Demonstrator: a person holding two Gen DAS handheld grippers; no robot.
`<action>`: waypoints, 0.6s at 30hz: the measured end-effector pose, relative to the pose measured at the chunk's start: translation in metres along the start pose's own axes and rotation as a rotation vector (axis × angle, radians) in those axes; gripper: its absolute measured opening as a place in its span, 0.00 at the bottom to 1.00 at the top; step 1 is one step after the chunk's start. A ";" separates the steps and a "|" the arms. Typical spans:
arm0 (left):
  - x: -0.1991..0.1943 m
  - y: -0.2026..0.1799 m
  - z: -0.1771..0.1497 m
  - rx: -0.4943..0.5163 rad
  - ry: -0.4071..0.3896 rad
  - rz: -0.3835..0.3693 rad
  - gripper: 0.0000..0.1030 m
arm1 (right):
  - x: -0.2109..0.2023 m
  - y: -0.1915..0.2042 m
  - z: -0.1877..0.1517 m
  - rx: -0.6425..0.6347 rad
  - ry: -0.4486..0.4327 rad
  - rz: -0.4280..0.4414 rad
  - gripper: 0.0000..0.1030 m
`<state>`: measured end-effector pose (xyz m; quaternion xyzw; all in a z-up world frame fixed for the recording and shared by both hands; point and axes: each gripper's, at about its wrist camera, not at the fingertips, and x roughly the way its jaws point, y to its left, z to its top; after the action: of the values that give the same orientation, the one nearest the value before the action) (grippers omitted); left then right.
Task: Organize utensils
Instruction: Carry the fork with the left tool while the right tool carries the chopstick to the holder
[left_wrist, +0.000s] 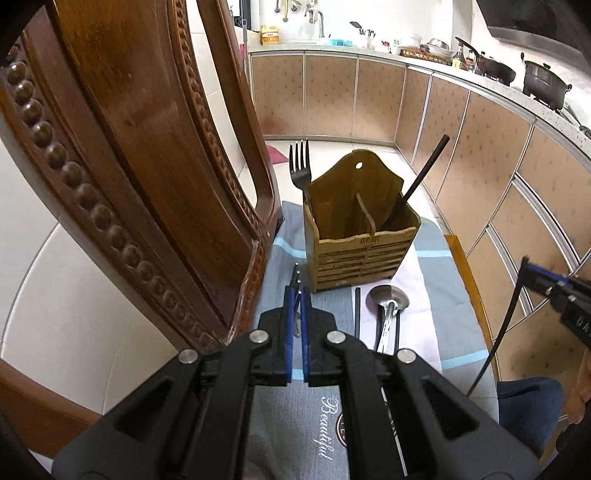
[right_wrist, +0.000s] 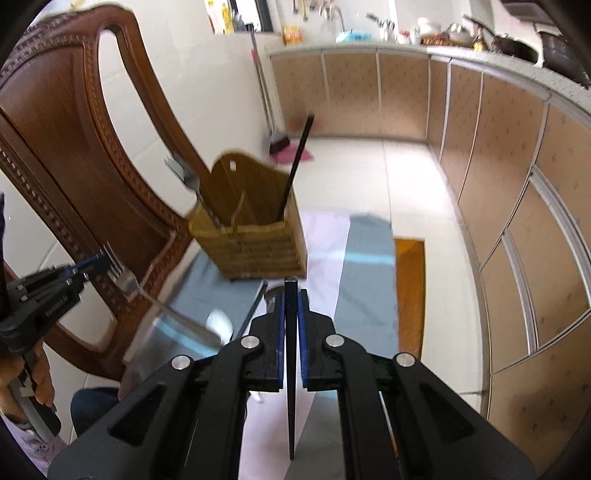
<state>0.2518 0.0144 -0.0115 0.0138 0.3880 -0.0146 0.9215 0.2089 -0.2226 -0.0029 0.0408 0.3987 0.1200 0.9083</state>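
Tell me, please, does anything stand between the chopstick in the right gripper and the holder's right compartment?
Nothing visible does. The right gripper holds the chopstick above the cloth, apart from the holder. One chopstick already leans in that compartment, leaving room.

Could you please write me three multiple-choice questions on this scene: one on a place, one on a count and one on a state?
1. Where does the spoon lie?
A. on a plate
B. on the cloth in front of the wooden holder
C. on the floor

2. How many utensils stand in the wooden holder?
A. one
B. two
C. four

3. What is the right gripper shut on?
A. a black chopstick
B. a spoon
C. nothing

Key: 1 B, its bowl rests on the cloth; 2 B, only a fork and a standing chopstick rise from it; 3 A, the black chopstick sits clamped between its pads.
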 end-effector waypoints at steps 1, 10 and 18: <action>-0.001 -0.001 0.000 -0.002 -0.005 0.002 0.03 | -0.005 -0.001 0.001 0.005 -0.020 0.002 0.07; -0.009 -0.001 0.002 -0.007 -0.032 0.006 0.03 | -0.015 -0.003 0.007 0.012 -0.084 -0.029 0.07; -0.019 -0.004 0.019 -0.020 -0.082 0.006 0.03 | -0.030 0.008 0.026 0.002 -0.147 -0.004 0.07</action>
<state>0.2516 0.0097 0.0152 0.0054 0.3499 -0.0084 0.9367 0.2064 -0.2216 0.0376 0.0496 0.3311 0.1145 0.9353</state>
